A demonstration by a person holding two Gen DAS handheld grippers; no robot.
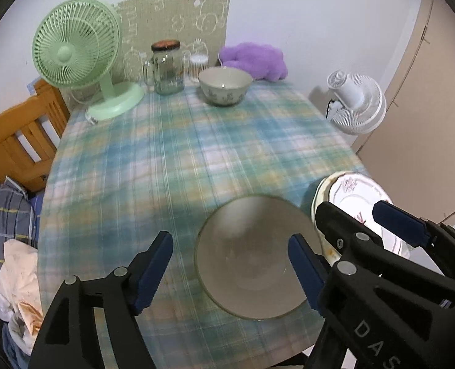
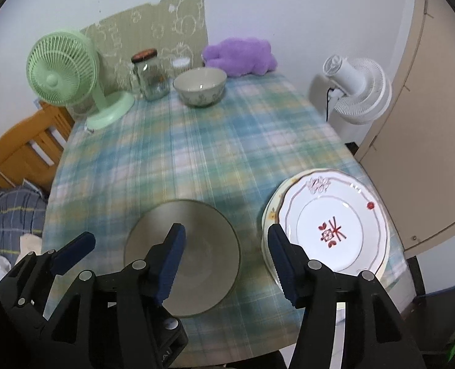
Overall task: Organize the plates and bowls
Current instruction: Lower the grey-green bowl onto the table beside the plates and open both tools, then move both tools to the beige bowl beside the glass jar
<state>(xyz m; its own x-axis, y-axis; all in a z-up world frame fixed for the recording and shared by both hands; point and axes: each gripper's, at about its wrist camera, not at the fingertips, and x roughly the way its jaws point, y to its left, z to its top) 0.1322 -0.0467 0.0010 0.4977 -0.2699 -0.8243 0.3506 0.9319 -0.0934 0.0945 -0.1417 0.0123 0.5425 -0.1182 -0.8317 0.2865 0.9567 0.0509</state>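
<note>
Ceramic bowl [image 1: 253, 258], near table edge: rigid, smooth, breakable; grasp at rim. Left gripper [image 1: 230, 269] and right gripper [image 2: 225, 259] both spread, empty.

Clutter at the table's far edge
A green fan [image 1: 73, 52], glass jar [image 1: 166, 67] and purple plush [image 1: 253, 60] on plaid cloth [image 1: 166, 160]; 1 white fan [image 1: 356, 101] and a wooden chair [image 1: 18, 141] beside it.

Left gripper [image 1: 230, 269] agape, right gripper [image 2: 225, 259] agape, empty
</note>
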